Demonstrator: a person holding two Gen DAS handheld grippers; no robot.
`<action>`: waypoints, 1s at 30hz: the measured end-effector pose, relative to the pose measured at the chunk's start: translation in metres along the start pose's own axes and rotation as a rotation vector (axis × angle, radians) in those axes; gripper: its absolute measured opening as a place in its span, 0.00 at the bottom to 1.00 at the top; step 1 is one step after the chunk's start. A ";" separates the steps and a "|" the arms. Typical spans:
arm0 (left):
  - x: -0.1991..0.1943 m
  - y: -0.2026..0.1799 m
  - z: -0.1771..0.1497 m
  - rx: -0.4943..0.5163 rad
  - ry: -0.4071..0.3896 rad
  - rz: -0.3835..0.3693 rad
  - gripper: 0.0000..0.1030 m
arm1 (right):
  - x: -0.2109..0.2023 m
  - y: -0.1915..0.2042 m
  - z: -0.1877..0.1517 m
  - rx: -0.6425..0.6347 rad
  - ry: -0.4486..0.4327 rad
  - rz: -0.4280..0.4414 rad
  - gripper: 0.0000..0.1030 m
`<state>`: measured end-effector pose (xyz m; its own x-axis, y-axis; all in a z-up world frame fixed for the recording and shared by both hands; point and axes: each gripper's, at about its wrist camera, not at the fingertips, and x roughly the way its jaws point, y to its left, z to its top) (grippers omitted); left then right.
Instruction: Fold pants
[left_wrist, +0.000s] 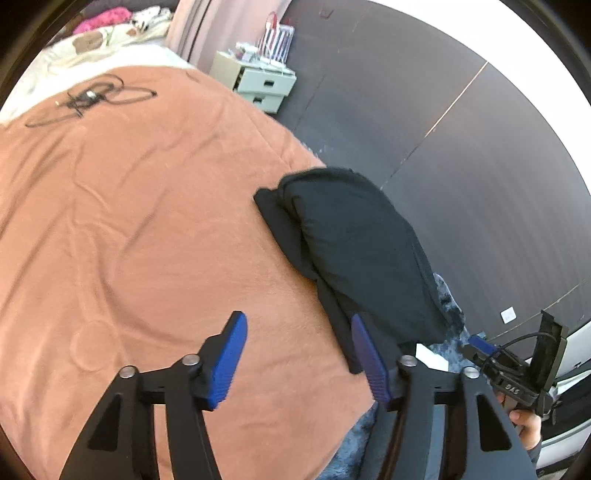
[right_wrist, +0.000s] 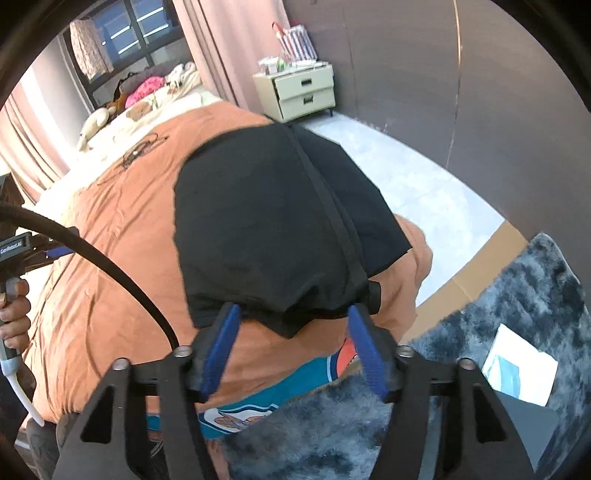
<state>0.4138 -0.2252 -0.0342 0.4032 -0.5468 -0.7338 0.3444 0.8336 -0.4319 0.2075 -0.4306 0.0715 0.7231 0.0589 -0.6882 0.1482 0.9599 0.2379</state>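
Black pants (right_wrist: 273, 225), folded compact, near right corner of orange bedspread (left_wrist: 147, 221). Left gripper (left_wrist: 295, 354) and right gripper (right_wrist: 291, 350) both wide open, holding nothing. Risk: bundle sliding off bed edge if nudged.

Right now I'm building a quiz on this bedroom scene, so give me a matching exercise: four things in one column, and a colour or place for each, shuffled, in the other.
Things:
1. pants
2. blanket
3. nightstand
4. cable

Places and colours:
A. cream, two drawers, standing by the dark wall
B. orange, spread over the bed
C. black, folded near the bed's edge
D. dark loops lying far up the bed

Pairs: 1-C, 2-B, 3-A, 4-D

The left gripper and the right gripper both stand open, holding nothing.
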 end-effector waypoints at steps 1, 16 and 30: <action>-0.010 0.001 -0.002 0.003 -0.006 0.011 0.63 | -0.005 0.002 0.000 0.005 -0.007 -0.006 0.75; -0.116 -0.023 -0.023 0.156 -0.161 0.097 0.99 | -0.080 0.056 -0.068 0.003 -0.143 -0.044 0.96; -0.205 -0.029 -0.069 0.227 -0.284 0.163 1.00 | -0.109 0.084 -0.113 -0.044 -0.201 -0.025 1.00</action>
<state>0.2630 -0.1319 0.0925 0.6753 -0.4353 -0.5954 0.4222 0.8901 -0.1720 0.0651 -0.3253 0.0895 0.8405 -0.0172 -0.5416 0.1420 0.9716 0.1894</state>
